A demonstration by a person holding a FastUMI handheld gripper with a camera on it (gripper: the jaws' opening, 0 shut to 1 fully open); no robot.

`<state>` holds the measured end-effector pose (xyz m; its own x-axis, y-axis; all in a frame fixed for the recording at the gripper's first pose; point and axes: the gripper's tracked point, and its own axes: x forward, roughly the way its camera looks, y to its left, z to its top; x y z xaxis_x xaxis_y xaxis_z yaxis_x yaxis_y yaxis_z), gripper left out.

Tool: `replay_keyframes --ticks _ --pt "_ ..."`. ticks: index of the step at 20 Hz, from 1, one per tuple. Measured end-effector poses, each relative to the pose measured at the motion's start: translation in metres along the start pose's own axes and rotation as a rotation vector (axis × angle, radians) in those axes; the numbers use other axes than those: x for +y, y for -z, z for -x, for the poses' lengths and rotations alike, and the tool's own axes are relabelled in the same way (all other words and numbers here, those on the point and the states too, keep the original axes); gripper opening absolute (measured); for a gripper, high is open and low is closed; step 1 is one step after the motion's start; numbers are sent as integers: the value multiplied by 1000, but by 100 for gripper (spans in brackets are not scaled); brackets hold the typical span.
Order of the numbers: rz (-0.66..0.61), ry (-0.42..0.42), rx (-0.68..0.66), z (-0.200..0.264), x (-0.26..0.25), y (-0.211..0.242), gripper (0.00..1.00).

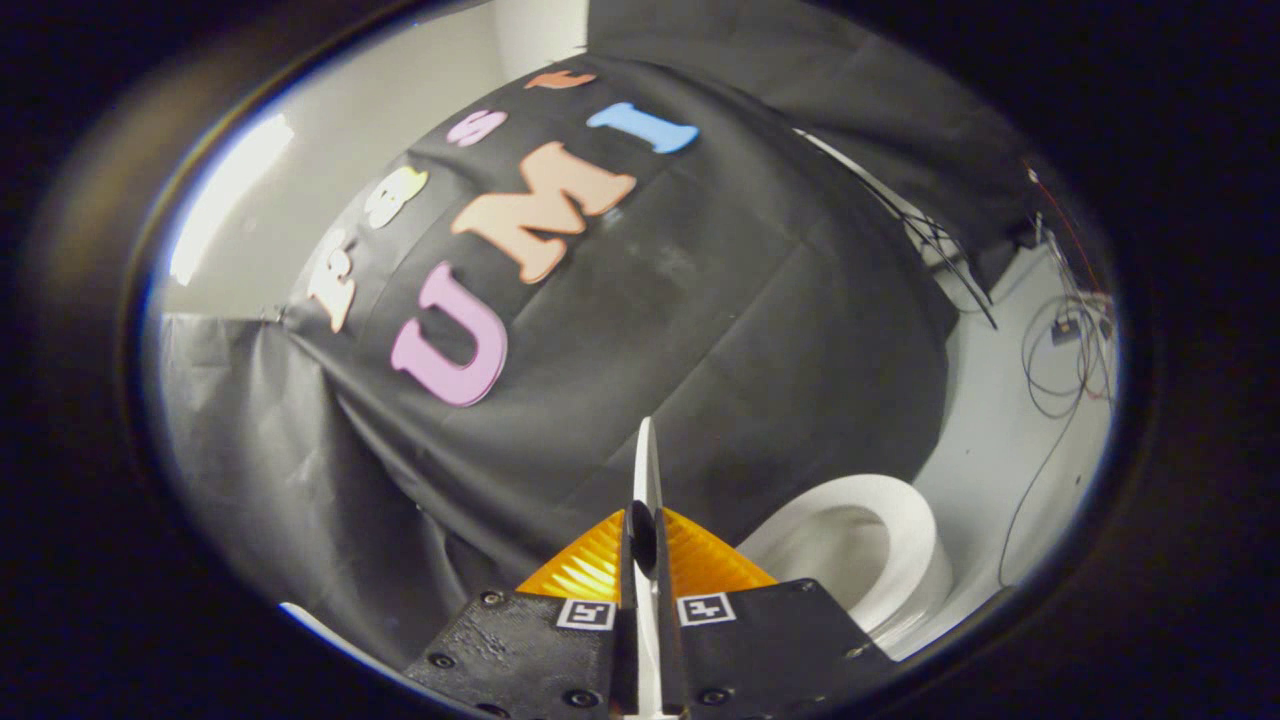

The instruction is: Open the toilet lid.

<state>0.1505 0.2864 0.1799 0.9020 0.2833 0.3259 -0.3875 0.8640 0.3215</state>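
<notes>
Toilet lid (646, 470), a thin white panel seen edge-on, stands upright between the jaws, which are closed on it from both sides. The gripper (646, 545) is tilted upward toward the wrinkled black cloth wall (750, 330). Beside it, lower right, sits the smooth white rounded toilet bowl (870, 550); cables (1060, 370) trail over the pale floor (985, 430).

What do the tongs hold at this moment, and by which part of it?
The tongs hold the white toilet lid by its thin edge, which is pinched between both fingers and stands up beyond them. The open toilet bowl lies beside.
</notes>
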Motion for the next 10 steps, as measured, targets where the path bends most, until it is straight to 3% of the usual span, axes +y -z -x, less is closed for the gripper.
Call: replay_keyframes --ticks 10 --pt "270 -93 78 -2 97 28 8"
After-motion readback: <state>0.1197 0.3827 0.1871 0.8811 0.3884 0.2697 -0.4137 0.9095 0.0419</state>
